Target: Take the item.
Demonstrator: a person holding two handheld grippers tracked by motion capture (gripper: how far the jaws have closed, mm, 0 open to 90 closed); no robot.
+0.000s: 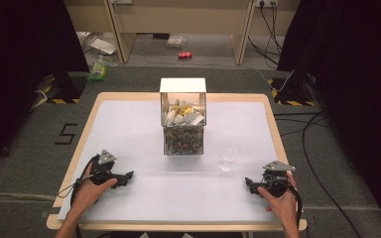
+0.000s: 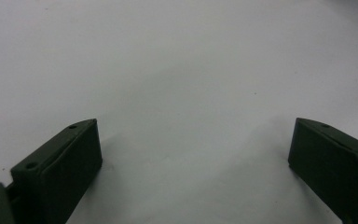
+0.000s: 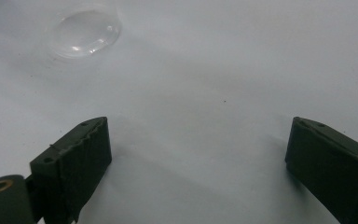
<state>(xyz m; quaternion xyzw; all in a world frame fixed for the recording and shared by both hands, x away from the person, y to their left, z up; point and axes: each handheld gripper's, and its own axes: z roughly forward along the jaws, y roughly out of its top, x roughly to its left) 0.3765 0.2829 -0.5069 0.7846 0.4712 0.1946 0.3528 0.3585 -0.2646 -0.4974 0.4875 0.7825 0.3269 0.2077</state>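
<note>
Glass (image 1: 228, 154) stands empty on the white worktop (image 1: 139, 134), just ahead of the right claw (image 1: 251, 184) and a little to its inner side — near, not touching. Both claws rest low, jaws spread wide, holding nothing; the left claw (image 1: 127, 177) sits well apart from it. Beyond the glass stands a clear box (image 1: 183, 130) stuffed with packets. Risk: the glass looks light and slick — a one-sided nudge from an open jaw could tip it or skid it toward the box.
</note>
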